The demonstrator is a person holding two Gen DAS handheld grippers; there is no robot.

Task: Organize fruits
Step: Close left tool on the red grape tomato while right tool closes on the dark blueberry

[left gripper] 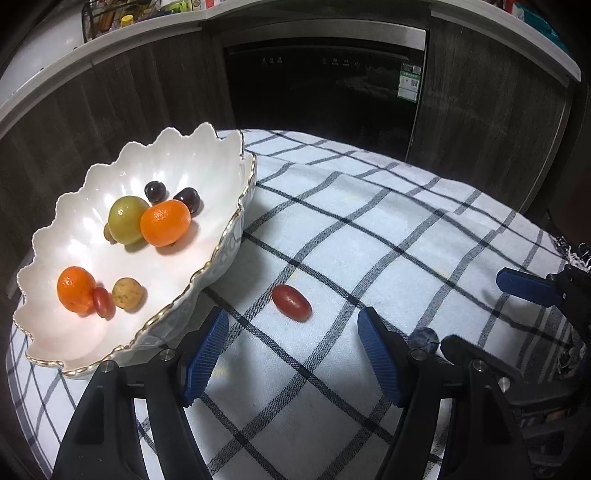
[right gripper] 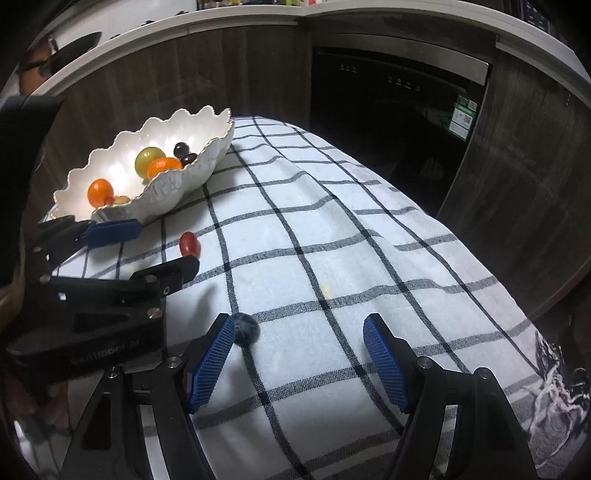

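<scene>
My left gripper (left gripper: 293,354) and right gripper (right gripper: 299,356) both stand released, holding nothing, over the white, dark-checked cloth (left gripper: 369,240). Open cloth lies ahead and to the right. A red oval tomato (left gripper: 291,302) lies near the scalloped white gold-rimmed bowl (left gripper: 221,254); a dusky blueberry (right gripper: 246,328) sits just beside my right gripper's left pad. Bowl contents: oranges, grapes, green fruit.

Table cover: a white cloth (left gripper: 369,229) with dark blue check lines is spread over the table; a dark patterned edge is seen at the right.
Cupboards: dark wood fronts (left gripper: 122,92) are seen behind the table.
Machine: a black built-in machine (left gripper: 325,92) is set between the cupboards; a green sticker (left gripper: 409,82) is stuck on it.
Counter: a pale worktop (left gripper: 110,40) runs above; a wire rack (left gripper: 110,14) with bottles is kept on it.
Light: the room is dim.
</scene>
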